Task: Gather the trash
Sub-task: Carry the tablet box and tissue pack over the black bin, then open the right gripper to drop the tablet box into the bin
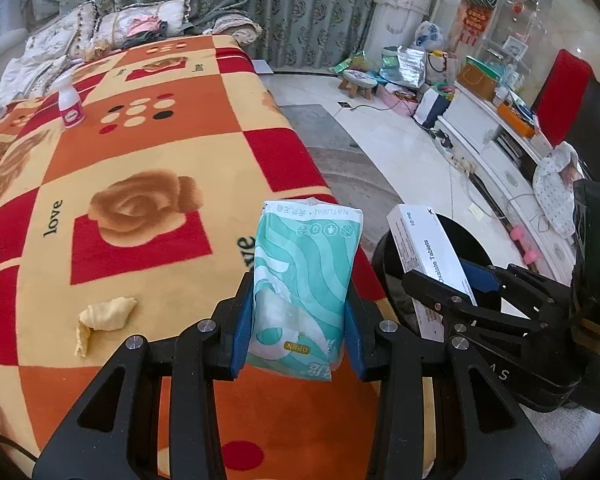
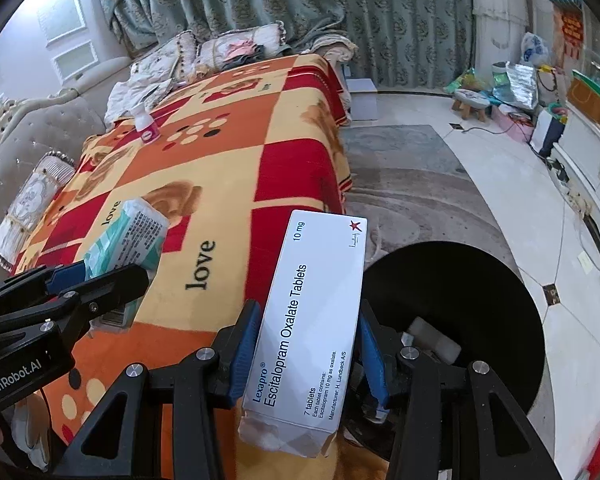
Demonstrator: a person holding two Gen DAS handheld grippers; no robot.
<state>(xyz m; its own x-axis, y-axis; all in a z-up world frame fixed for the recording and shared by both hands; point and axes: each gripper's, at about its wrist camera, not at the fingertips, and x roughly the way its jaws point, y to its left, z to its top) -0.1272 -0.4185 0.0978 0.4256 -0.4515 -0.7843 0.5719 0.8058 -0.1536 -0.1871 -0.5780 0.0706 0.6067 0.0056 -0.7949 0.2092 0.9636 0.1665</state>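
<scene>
Grip is firm on both sides: the left gripper [image 1: 296,320] has its blue pads pressed against the flanks of a green-and-white tissue pack [image 1: 304,284], and the right gripper [image 2: 306,356] is clamped partway closed on a white tablet box [image 2: 312,320], each item standing up out of the jaws. Both loads hang over the near edge of the patterned blanket [image 1: 140,160], with the black bin [image 2: 480,292] on the floor just beside that edge, a pale object already lying in it. The step in hand looks like the carry to the bin. Next, each gripper needs to come over the bin's mouth and open; the box is nearer to it. A crumpled yellow scrap [image 1: 104,316] and a small spray bottle [image 1: 70,106] remain on the blanket, likely later pickups.
</scene>
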